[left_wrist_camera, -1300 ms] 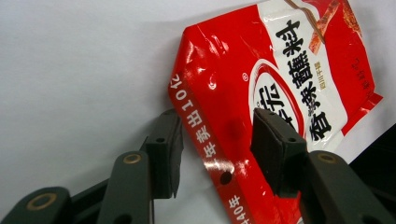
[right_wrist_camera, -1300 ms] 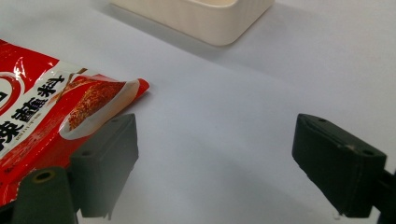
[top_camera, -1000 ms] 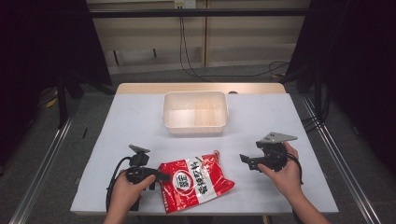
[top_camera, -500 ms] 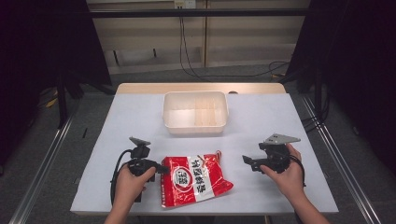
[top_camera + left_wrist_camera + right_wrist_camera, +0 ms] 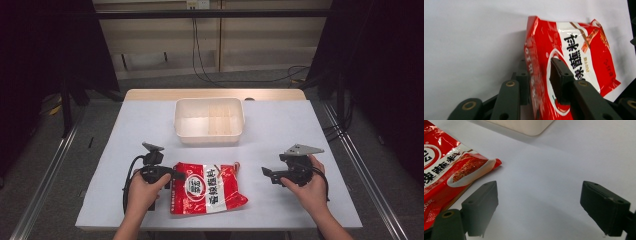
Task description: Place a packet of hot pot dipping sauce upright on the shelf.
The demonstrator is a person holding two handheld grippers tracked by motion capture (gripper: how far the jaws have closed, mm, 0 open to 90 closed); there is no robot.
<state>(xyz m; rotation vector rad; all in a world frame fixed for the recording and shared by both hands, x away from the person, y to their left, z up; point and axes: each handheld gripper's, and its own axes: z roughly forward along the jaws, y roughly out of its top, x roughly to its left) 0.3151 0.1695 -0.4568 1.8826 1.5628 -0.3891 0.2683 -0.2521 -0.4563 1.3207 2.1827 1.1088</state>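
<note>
I am working my left gripper [image 5: 540, 82] onto the left edge of the red snack bag [image 5: 207, 187], which is lying flat on the white table [image 5: 280, 145] near my side, in front of the cream tub [image 5: 209, 120] and well apart from it. In the left gripper view the bag's [image 5: 574, 52] edge is standing between my two jaws: one jaw is lying over the printed face, the other is sitting at the outer side of the folded edge. My jaws have just been opening again, and I cannot tell for sure whether the pads are pressing the film at this moment, so I am treating the hold as unproven.

My right gripper [image 5: 272, 175] is hovering just off the bag's right corner, apart from it, with its jaws standing wide and nothing between them; in the right gripper view the torn-looking corner of the bag [image 5: 461, 167] is lying just beside the near jaw.

To do this step well, I am judging that I should be taking a deeper bite on the sealed edge, not the puffy middle, since slick film will likely slip out of a shallow pinch. I am keeping the gripper low and level so the lower jaw slides under without pushing the bag away, and closing gently to avoid crushing what is inside. The free gripper could be steadying the far corner.
</note>
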